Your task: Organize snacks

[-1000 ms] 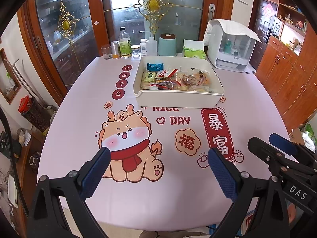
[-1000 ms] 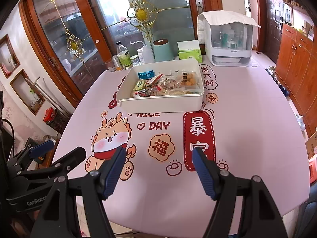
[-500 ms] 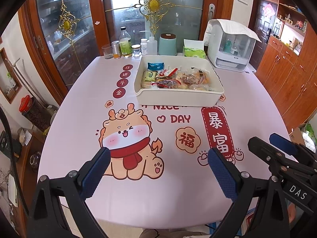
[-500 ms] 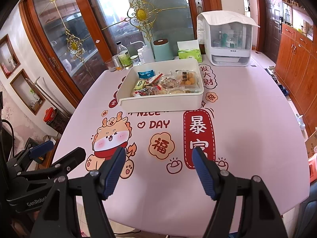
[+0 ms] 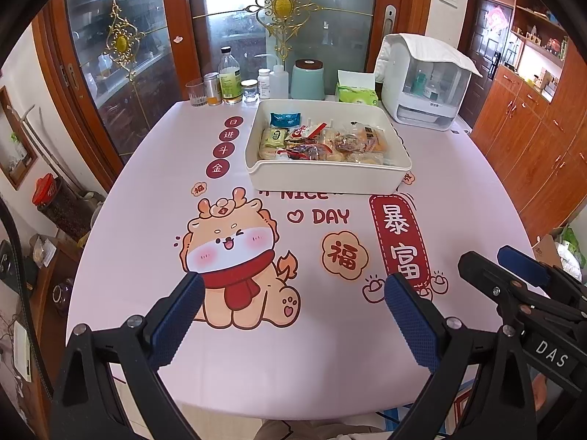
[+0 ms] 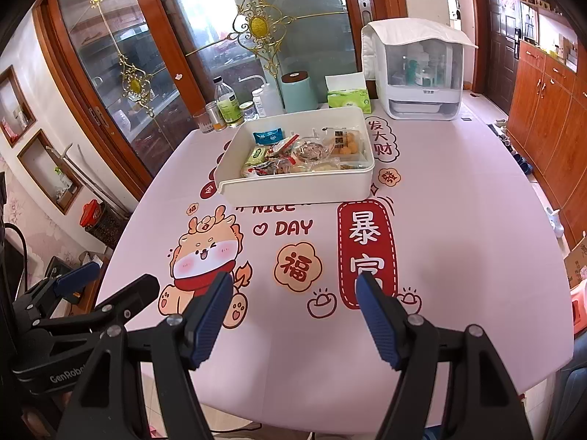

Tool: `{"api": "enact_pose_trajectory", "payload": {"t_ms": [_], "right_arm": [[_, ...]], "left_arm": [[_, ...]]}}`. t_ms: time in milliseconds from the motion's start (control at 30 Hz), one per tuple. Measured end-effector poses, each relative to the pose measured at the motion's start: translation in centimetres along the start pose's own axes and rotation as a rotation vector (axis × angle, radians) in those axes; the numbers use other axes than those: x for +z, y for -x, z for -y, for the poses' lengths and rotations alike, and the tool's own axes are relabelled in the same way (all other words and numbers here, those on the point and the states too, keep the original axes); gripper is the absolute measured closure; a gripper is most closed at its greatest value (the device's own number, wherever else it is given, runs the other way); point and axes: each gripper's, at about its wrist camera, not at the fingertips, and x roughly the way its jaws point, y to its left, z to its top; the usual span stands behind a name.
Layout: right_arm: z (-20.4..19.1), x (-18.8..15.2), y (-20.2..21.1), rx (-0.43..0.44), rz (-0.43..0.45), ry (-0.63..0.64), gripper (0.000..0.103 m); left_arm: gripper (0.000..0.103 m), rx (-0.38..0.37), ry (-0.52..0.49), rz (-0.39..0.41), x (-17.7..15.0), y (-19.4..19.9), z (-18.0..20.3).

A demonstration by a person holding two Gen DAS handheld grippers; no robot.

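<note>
- Left gripper (image 5: 291, 295): jaws spread wide, nothing between the blue pads (image 5: 176, 324); it hangs over the near edge of the table (image 5: 256, 374) and points down at the cloth.
- Right gripper (image 6: 293, 291): jaws likewise wide apart and empty, over the same near edge. In the left view it appears to the right of the left gripper; in the right view the left gripper appears at lower left.
- Directly beyond the left gripper's pads: a printed cartoon dragon (image 5: 234, 253) with a red scarf.
- Directly beyond the right gripper's pads: a round printed badge (image 6: 298, 266) and a red banner (image 6: 367, 245); the banner's lower end sits just behind the right pad (image 6: 378, 321).
- Further ahead: the printed words "NICE DAY", partly covered by the tray.
- Tray (image 5: 326, 179): white, rectangular, well ahead of both grippers, near mid-table and touching neither.
- Snacks (image 5: 323, 141): wrapped packets piled inside the tray, among them a blue packet (image 5: 285, 120) at the far left corner and a green one (image 5: 275, 137) just nearer.
- Behind the tray, left: a glass (image 5: 195, 91), bottles (image 5: 230, 80) and small jars in a row.
- Behind the tray, centre: a teal canister (image 5: 308, 80) and a tissue box (image 5: 356, 90).
- Behind the tray, right: a white dispenser cabinet (image 5: 425, 80).
- Farthest: glass doors (image 5: 286, 25) with gold ornaments.
</note>
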Motion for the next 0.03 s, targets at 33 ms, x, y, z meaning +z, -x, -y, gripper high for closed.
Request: {"api": "enact_pose_trajectory", "payload": {"t_ms": [33], "right_arm": [[-0.01,0.00,0.00,-0.001,0.000,0.000,0.033]], "left_arm": [[0.005,-0.001,0.000,-0.001,-0.01,0.00,-0.02]]}}
